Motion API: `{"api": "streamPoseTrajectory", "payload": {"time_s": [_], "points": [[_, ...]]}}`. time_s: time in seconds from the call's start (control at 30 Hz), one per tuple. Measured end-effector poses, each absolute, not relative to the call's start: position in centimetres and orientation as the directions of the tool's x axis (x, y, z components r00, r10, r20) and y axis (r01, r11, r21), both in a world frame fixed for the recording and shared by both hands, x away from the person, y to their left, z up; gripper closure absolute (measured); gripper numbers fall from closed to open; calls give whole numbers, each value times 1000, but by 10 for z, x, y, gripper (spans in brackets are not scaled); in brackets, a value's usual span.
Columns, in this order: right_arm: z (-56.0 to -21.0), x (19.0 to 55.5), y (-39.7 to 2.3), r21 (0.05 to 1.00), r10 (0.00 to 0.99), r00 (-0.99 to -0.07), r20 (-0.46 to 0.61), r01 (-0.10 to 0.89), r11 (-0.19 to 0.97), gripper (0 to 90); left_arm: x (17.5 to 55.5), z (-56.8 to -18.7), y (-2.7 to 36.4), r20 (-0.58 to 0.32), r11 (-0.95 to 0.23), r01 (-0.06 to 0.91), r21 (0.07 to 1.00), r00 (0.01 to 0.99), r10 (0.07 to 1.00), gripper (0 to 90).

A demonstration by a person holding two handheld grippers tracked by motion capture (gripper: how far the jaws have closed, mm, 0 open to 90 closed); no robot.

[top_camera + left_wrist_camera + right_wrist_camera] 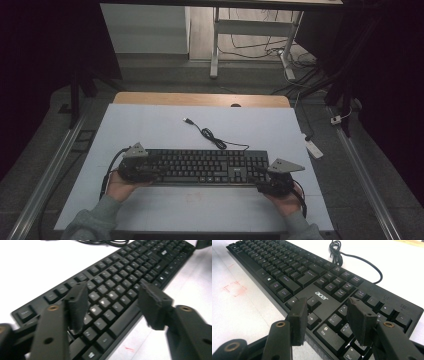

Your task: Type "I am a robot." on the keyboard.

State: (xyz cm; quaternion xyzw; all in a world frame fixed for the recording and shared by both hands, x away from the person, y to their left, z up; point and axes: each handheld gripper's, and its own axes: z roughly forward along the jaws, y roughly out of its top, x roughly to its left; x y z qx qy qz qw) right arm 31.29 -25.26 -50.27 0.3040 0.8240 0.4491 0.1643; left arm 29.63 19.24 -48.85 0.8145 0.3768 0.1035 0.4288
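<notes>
the flat black plastic keyboard [317,277] carried the white brand word "acer" [321,295] on the bare panel above its arrow keys, seen in the right gripper view. arrow signs stood on those keys, e.g. a right arrow [311,318]. key legends nearby read "ctrl" [284,292], "end" [330,286], "ins" [323,332] & "del" [349,356]; other legends there were too blurred. in the left gripper view the keyboard [120,282] showed an "alt" key [104,340] & a windows logo key [90,355]; its logo patch farther off was unreadable. high view: nothing legible.
</notes>
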Motion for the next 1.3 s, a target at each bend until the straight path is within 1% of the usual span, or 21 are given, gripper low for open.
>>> {"api": "streamPoseTrajectory", "payload": {"time_s": [0.03,0.17,0.23,0.27,0.43,0.83,1.3], "points": [[-503,313,-253,839,649,-761,2,354,412,513,296,-489,190,-153,-357,522,775,702,695,503],[-504,313,-252,838,650,-760,3,357,413,513,296,-492,183,-156,-396,520,757,732,663,753],[-504,313,-252,835,650,-760,-1,357,419,513,296,-495,179,-152,-418,514,749,747,647,864],[-504,313,-252,834,649,-761,-1,357,420,513,296,-496,177,-152,-426,512,746,754,640,888],[-504,313,-252,834,650,-760,-1,358,420,513,297,-503,167,-128,-475,507,719,769,626,891],[-505,314,-252,833,647,-762,2,359,420,513,299,-515,154,-113,-528,508,681,784,610,890],[-504,313,-252,834,650,-760,3,360,418,512,301,-521,152,-103,-532,516,671,776,622,890]]}}
